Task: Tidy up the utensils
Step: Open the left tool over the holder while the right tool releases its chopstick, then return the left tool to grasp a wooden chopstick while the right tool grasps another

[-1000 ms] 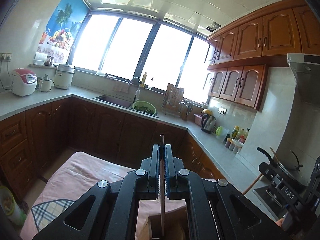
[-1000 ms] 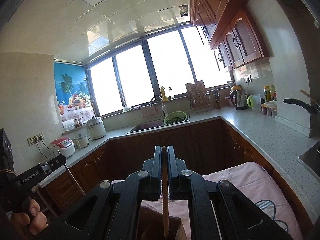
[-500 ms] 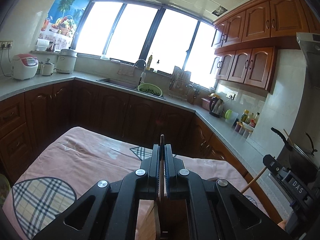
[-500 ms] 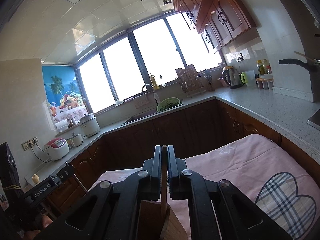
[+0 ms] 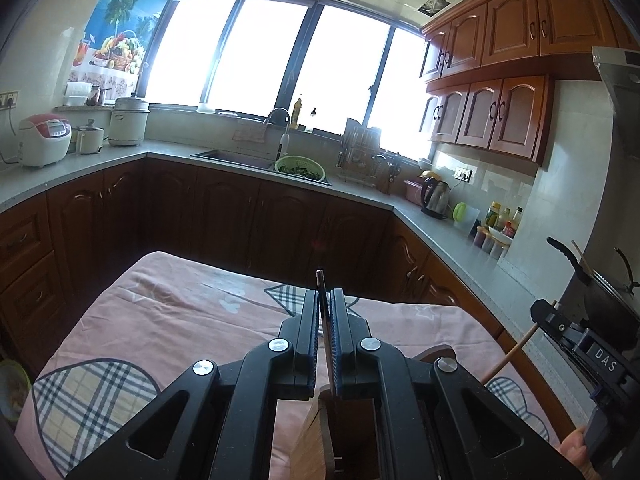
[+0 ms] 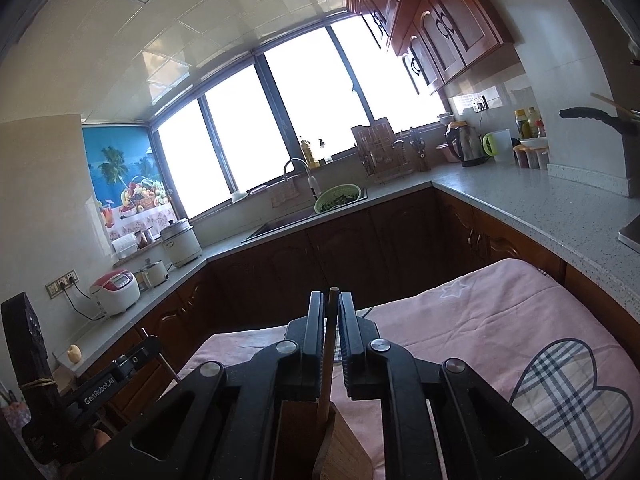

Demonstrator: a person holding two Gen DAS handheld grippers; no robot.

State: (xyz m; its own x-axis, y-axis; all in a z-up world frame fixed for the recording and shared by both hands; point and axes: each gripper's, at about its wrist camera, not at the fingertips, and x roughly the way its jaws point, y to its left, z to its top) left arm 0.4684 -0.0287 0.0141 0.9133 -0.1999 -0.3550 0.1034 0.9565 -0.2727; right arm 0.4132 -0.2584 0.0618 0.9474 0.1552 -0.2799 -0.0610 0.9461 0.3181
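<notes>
My left gripper [image 5: 325,300] has its fingers slightly apart around a thin dark utensil handle [image 5: 321,292] that stands upright and runs down into a wooden holder [image 5: 310,444] below it. My right gripper [image 6: 331,308] has its fingers slightly apart around a thin wooden stick [image 6: 329,340] that drops into the wooden holder [image 6: 344,452]. The right gripper shows at the right edge of the left wrist view [image 5: 580,344]. The left gripper shows at the left edge of the right wrist view [image 6: 116,372]. Both stand over a table with a pink cloth [image 5: 172,320].
Dark wood cabinets and a grey counter [image 5: 360,192] run around the room behind the table. A sink with a green colander [image 5: 300,168], a kettle [image 5: 436,196], a rice cooker [image 5: 44,144] and a black wok [image 5: 608,296] stand on the counter.
Both grippers have tilted down toward the table, and their fingers have parted slightly from the utensils. The utensils sit lower in the holder.
</notes>
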